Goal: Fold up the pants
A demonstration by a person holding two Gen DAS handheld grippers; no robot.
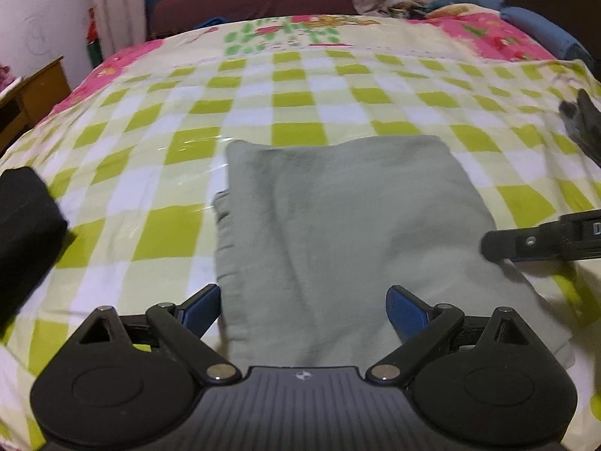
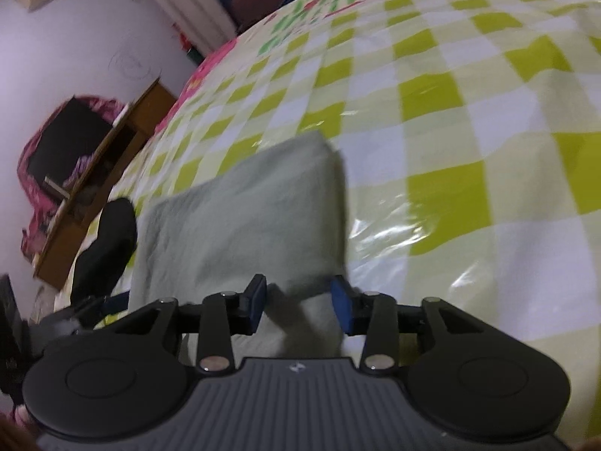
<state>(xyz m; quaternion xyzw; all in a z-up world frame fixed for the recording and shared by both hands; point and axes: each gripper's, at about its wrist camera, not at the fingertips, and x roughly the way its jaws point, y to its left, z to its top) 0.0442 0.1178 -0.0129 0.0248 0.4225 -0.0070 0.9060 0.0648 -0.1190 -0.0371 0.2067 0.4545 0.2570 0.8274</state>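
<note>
The grey-green pants (image 1: 338,225) lie folded into a thick rectangle on the checked bed cover (image 1: 263,105). My left gripper (image 1: 303,306) is open wide, its blue pads on either side of the near end of the pants, just above the cloth. My right gripper (image 2: 300,300) is open at the right edge of the pants (image 2: 248,218), with cloth lying between the pads and not pinched. The right gripper also shows in the left wrist view (image 1: 541,242) at the right edge of the pants.
A black folded garment (image 1: 26,221) lies at the left edge of the bed, also in the right wrist view (image 2: 109,240). A wooden side table (image 2: 97,173) stands beside the bed. Blue clothes and pillows (image 1: 541,26) lie at the far right.
</note>
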